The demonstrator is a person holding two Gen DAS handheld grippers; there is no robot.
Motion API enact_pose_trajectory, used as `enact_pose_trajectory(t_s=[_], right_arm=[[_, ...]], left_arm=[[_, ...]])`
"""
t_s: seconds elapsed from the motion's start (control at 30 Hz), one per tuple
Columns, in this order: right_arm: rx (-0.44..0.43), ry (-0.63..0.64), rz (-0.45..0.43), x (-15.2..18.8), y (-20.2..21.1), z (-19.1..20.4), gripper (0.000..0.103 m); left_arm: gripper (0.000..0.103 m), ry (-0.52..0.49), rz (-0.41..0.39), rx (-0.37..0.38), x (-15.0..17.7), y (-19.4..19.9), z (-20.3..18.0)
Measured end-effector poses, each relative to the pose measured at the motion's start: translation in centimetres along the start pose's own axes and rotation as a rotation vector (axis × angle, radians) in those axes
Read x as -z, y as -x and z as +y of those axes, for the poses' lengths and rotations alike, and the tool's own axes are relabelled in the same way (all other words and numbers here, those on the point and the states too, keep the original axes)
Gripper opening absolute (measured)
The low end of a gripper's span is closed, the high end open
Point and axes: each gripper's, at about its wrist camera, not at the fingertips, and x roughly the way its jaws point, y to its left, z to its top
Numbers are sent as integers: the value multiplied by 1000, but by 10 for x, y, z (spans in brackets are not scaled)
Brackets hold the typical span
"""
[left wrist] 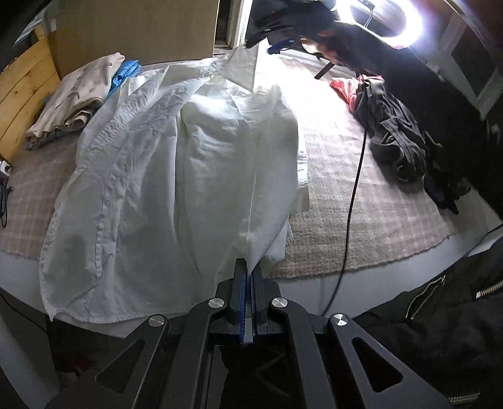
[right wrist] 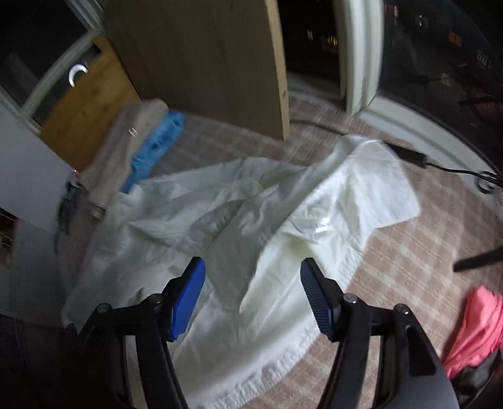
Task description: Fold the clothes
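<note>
A white shirt (left wrist: 176,176) lies spread over a checked blanket (left wrist: 361,201) on the bed. My left gripper (left wrist: 249,267) is shut on the shirt's near hem, and the cloth rises from the bed up into its blue pads. In the right wrist view the same white shirt (right wrist: 283,220) lies crumpled with its collar and label facing up. My right gripper (right wrist: 251,277) hovers above it, open, its blue pads (right wrist: 188,292) wide apart and holding nothing. In the left wrist view the right gripper (left wrist: 279,44) shows at the far end, held by a hand.
Folded beige clothes (left wrist: 72,100) and a blue garment (left wrist: 125,74) sit at the far left by a wooden board (left wrist: 19,94). A dark clothes pile (left wrist: 393,132) and a pink garment (left wrist: 345,88) lie on the right. A black cable (left wrist: 355,188) crosses the blanket. A ring light (left wrist: 393,22) glares.
</note>
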Motion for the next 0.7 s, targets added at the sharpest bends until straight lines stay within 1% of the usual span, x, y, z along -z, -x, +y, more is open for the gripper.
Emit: enact_pose_trajectory(t_s=[0.03, 0.07, 0.1, 0.23, 0.27, 0.3, 0.33, 0.37, 0.43, 0.5, 0.57, 0.6, 0.7], right_arm=[[-1, 6, -1, -4, 0, 2, 26], [5, 3, -9, -6, 3, 0, 3], [11, 0, -18, -8, 5, -1, 3], [34, -11, -52, -18, 16, -8, 3], [40, -14, -60, -20, 18, -10, 6], [46, -17, -68, -23, 21, -11, 13], [52, -20, -77, -25, 23, -13, 35], [58, -22, -85, -27, 26, -15, 54], [60, -22, -98, -26, 33, -17, 56], [22, -20, -90, 2, 49, -20, 56], [-18, -36, -70, 32, 59, -22, 56], [-32, -39, -54, 48, 59, -21, 56], [-68, -48, 24, 101, 56, -15, 56]], left_arm=[[2, 5, 3, -2, -1, 0, 1], [2, 10, 3, -5, -1, -1, 2], [2, 16, 5, -9, -2, 0, 3], [2, 50, -7, -20, -5, 7, 16], [2, 70, -16, -18, -6, 10, 23], [2, 87, -25, -16, -8, 13, 29], [2, 98, -33, -18, -11, 16, 34], [2, 107, -42, -21, -13, 18, 38], [2, 115, -59, -30, -18, 23, 44], [2, 129, -76, -25, -24, 29, 52], [2, 124, -93, -49, -32, 36, 60], [2, 117, -104, -71, -38, 41, 66], [2, 117, -127, -99, -56, 52, 90]])
